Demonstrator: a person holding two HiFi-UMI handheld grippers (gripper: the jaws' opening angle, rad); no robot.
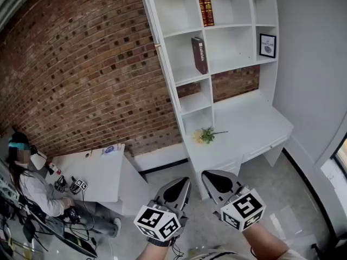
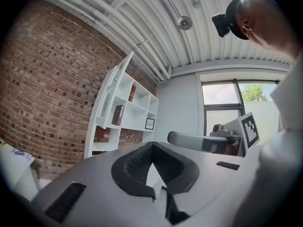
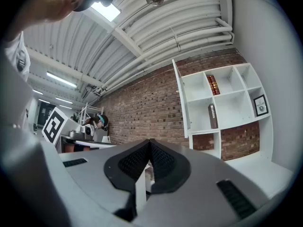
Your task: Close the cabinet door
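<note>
Cabinet door [image 1: 165, 72] white, open, sticks out at left side of shelf [image 1: 250, 20], well apart from tools. Left gripper [image 1: 184, 184], right gripper [image 1: 210, 176] both closed tight, empty. Door looks light, stiff, smooth; push flat near free edge.

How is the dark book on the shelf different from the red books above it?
The red books are a pair, side by side; the dark book stands alone. The red books sit one shelf higher than the dark book. Both stand upright in the white shelf unit.
</note>
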